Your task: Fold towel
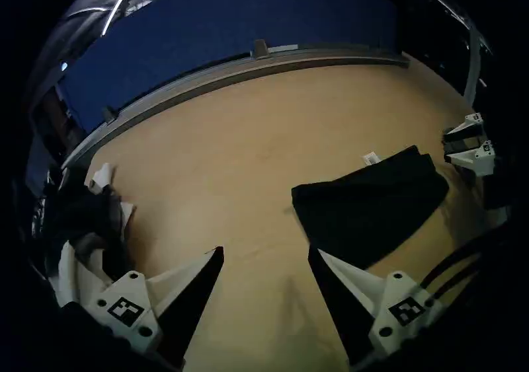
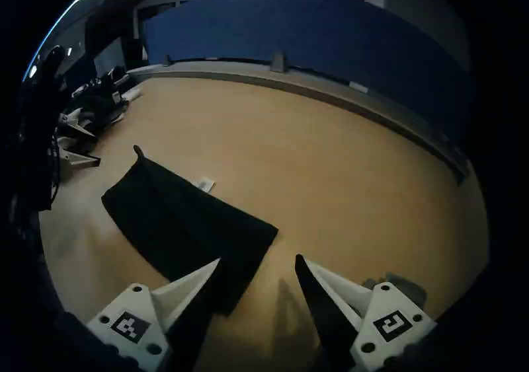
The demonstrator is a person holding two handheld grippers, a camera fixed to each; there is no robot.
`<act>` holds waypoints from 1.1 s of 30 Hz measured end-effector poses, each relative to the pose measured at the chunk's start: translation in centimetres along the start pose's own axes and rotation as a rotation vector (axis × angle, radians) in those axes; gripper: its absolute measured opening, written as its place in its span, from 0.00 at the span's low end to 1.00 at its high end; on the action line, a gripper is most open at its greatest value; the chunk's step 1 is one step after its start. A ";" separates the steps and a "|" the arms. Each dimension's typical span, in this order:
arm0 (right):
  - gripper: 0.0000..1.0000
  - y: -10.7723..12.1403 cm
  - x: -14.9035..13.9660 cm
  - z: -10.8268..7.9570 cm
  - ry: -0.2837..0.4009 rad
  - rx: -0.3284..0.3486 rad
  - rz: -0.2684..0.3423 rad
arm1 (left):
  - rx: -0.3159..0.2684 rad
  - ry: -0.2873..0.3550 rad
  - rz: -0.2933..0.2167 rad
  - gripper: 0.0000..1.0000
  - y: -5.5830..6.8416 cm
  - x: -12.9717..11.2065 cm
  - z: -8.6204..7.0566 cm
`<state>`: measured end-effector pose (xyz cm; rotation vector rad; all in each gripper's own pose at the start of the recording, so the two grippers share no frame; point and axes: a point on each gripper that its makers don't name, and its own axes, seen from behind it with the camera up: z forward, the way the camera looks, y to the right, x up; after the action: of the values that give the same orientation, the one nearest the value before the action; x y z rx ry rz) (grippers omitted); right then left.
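In the right gripper view, the near corner of the flat black cloth towel (image 2: pixel 185 233) is hidden behind a dark finger (image 2: pixel 198 293) of the right gripper (image 2: pixel 258 260). The small white tag (image 2: pixel 205 184) beside the towel is too small to make out. In the left gripper view, a dim dark heap with white pieces (image 1: pixel 86 220), perhaps cloth, is too murky to tell and runs off the edge.

- We see a pale wooden tabletop (image 1: pixel 251 141), bare over most of its surface.
- A black towel (image 1: pixel 370 203) lies flat on it.
- A small white tag (image 1: pixel 371 158) lies just beside the towel's far edge.
- We make out a heap of dark and white cloths (image 1: pixel 99 207) near one side edge.
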<state>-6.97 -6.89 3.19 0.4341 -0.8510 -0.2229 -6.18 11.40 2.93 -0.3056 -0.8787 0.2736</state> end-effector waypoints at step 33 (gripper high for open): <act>0.78 -4.4 -6.4 -0.4 -0.094 0.075 -0.011 | 0.073 -0.004 -0.167 0.95 -0.7 -7.2 -6.2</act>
<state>-10.83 -8.36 -3.36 0.5018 -0.9514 -0.2228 -5.59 7.24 -5.58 -0.1631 -0.8908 0.1509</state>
